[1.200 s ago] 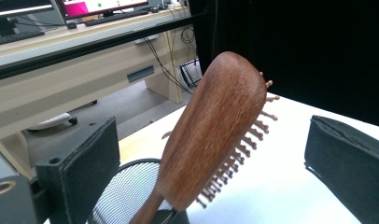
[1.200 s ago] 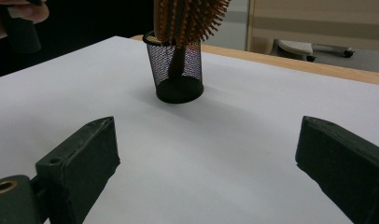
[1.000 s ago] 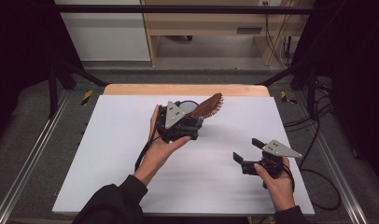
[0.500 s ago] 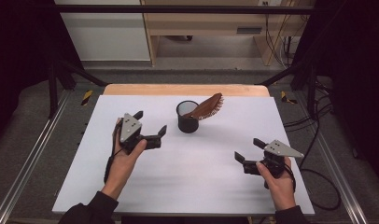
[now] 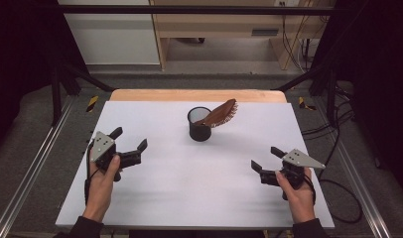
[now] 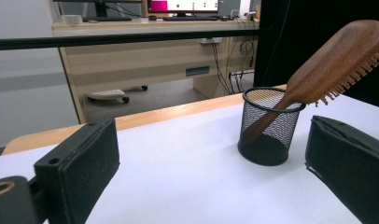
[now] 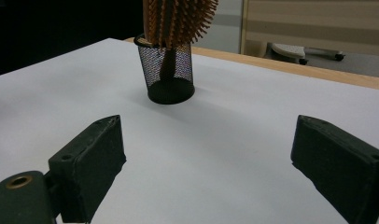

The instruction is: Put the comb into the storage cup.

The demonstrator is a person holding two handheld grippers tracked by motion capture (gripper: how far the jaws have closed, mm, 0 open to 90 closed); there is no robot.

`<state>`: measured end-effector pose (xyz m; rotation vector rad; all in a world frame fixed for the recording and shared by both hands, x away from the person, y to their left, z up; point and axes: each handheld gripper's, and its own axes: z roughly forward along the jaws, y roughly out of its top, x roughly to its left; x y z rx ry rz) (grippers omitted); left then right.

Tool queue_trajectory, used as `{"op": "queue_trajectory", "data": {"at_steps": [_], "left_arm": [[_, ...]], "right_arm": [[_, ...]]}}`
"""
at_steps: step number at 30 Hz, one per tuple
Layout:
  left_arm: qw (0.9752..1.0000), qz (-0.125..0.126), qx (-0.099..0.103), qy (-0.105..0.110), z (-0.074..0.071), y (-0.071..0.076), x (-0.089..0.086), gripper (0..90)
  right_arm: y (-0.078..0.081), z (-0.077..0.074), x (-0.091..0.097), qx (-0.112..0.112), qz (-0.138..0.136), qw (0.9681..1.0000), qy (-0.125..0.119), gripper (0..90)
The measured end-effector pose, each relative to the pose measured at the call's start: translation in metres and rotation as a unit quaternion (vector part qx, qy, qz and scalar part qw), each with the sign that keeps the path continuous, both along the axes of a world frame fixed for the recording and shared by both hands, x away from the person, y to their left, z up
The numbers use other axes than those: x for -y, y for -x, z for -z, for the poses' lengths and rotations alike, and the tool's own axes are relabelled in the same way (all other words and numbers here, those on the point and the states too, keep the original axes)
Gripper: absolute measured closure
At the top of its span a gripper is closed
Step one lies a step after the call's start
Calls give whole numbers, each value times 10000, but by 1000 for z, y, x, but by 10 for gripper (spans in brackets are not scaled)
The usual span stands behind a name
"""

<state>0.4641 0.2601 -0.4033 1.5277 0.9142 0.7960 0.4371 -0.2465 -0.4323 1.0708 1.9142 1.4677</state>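
One black mesh cup (image 5: 199,124) stands upright on the white table (image 5: 189,193), toward twelve o'clock from the table's middle in the high view. One wooden hairbrush (image 5: 220,113) sits in it, handle down inside the mesh, the paddle head leaning out over the rim toward two o'clock. In the left gripper view the same cup (image 6: 268,127) appears at about two o'clock, the hairbrush (image 6: 339,63) slanting up to the right with its bristles facing down. In the right gripper view the cup (image 7: 169,72) stands at eleven o'clock and the hairbrush (image 7: 178,18) rises from it with bristles facing the camera.

Two grippers are on the scene, one per hand. The left gripper (image 5: 128,144) is held at about eight o'clock from the cup, well apart from it, jaws spread wide with nothing between them. The right gripper (image 5: 266,158) is held at about four o'clock from the cup, also well apart, its jaws likewise spread and empty. Both point inward over bare tabletop. Two forearms enter from the bottom edge.
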Motion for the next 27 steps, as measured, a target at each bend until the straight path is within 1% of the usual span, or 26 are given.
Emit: {"op": "queue_trajectory", "data": {"at_steps": [1, 2, 3, 4, 5, 7, 8, 9, 10, 11, 15, 17, 18, 19, 20, 21, 22, 23, 25, 26, 27], "left_arm": [[10000, -18, -4, 36, 1, 3, -4, 29], [10000, -18, -4, 36, 1, 3, -4, 29], [9999, -36, -18, 106, 5, 7, -9, 29], [9999, -36, -18, 106, 5, 7, -9, 29], [9999, -98, 7, 127, 8, 10, -14, 29], [9998, -113, 13, 144, 9, 11, -16, 29], [9998, -97, 5, 163, 10, 12, -18, 29], [9997, -134, 22, 180, 11, 15, -23, 29], [9997, -134, 22, 180, 11, 15, -23, 30], [9997, -173, 44, 177, 13, 19, -29, 29], [9997, -191, 85, 150, 18, 25, -37, 29], [9996, -215, 86, 178, 21, 29, -43, 29], [9995, -211, 87, 235, 24, 32, -47, 29], [9994, -228, 96, 248, 25, 34, -49, 29], [9991, -205, 88, 357, 28, 38, -53, 30], [9991, -182, 92, 382, 29, 40, -55, 30], [9986, -175, 91, 495, 30, 42, -56, 30], [9983, -136, 100, 559, 30, 42, -55, 30], [9984, -92, 113, 555, 29, 43, -55, 33], [9989, -55, 177, 428, 29, 45, -52, 34], [9989, -51, 183, 423, 30, 47, -51, 35]], "right_arm": [[0, 0, 0, 2, 2, 10000, 2, 100], [0, 0, 0, 6, 0, 10000, 8, 100], [0, 0, 0, 12, 5, 10000, 14, 100], [0, 0, 0, 12, 5, 10000, 14, 100], [0, 1, 0, 20, 10, 10000, 24, 100], [0, 1, 0, 20, 9, 10000, 26, 100], [0, 1, 0, 30, 16, 10000, 30, 100], [0, 1, 0, 39, 24, 10000, 33, 100], [0, 1, 0, 39, 24, 10000, 33, 100], [0, 1, 0, 45, 50, 10000, 52, 98], [-1, 3, 1, 65, 104, 9999, 61, 94], [-1, 3, 0, 88, 126, 9999, 72, 93], [-1, 4, 0, 100, 143, 9998, 73, 90], [-1, 4, 0, 128, 170, 9997, 83, 86], [0, 5, -1, 234, 202, 9994, 134, 82], [0, 5, -1, 276, 217, 9993, 162, 77], [0, 5, -1, 319, 233, 9991, 184, 73], [0, 6, -1, 370, 252, 9988, 205, 70], [-1, 7, -1, 419, 270, 9985, 221, 68], [-1, 8, -1, 433, 285, 9984, 225, 65], [0, 8, -1, 462, 315, 9982, 226, 59]]}}
